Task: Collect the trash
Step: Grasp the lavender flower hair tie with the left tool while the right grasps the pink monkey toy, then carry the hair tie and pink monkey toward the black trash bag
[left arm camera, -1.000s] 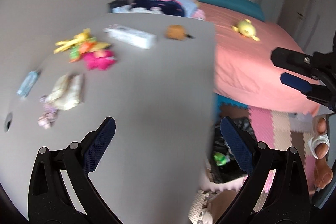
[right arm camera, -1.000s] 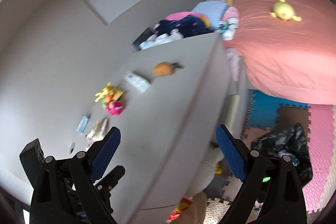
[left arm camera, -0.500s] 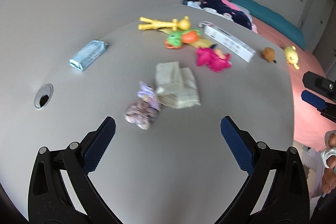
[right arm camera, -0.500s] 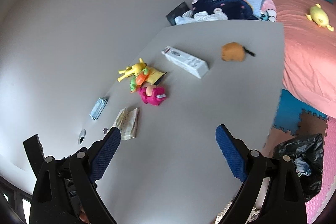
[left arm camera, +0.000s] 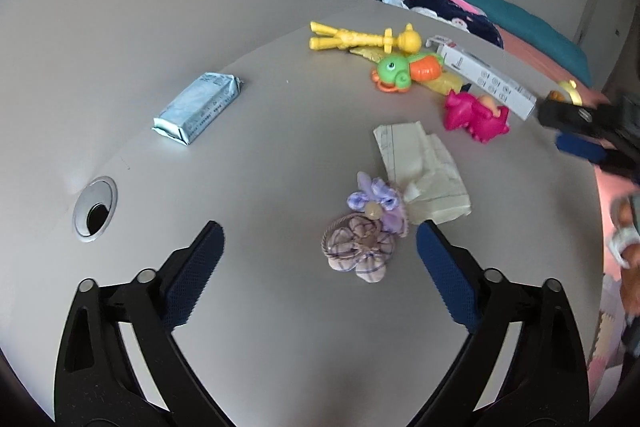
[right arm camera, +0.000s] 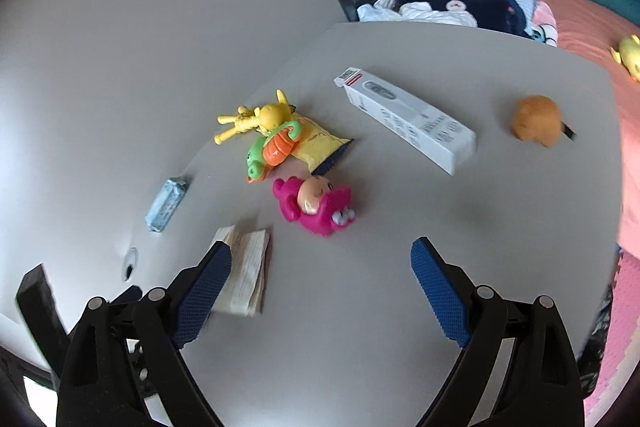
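On the grey table [left arm camera: 280, 155] lie a crumpled cream paper wrapper [left arm camera: 424, 171], a light blue tissue pack [left arm camera: 198, 107], a yellow snack wrapper [right arm camera: 320, 143] and a white carton [right arm camera: 408, 119]. My left gripper [left arm camera: 318, 267] is open and empty, just in front of a purple fabric flower [left arm camera: 360, 243] beside the cream wrapper. My right gripper [right arm camera: 320, 287] is open and empty over the table, with the cream wrapper [right arm camera: 248, 275] by its left finger. The right gripper also shows at the right edge of the left wrist view [left arm camera: 576, 131].
Toys lie among the trash: a yellow figure [left arm camera: 360, 39], a green and orange turtle [left arm camera: 404, 67], a pink toy [right arm camera: 316, 203] and an orange plush [right arm camera: 536, 119]. A cable hole [left arm camera: 94, 207] sits at the table's left. Clothes [right arm camera: 460, 3] and a pink bed [right arm camera: 592, 23] lie beyond.
Both grippers have swung from the table's edge and the floor towards the table top and come closer to the items. Both stay open.
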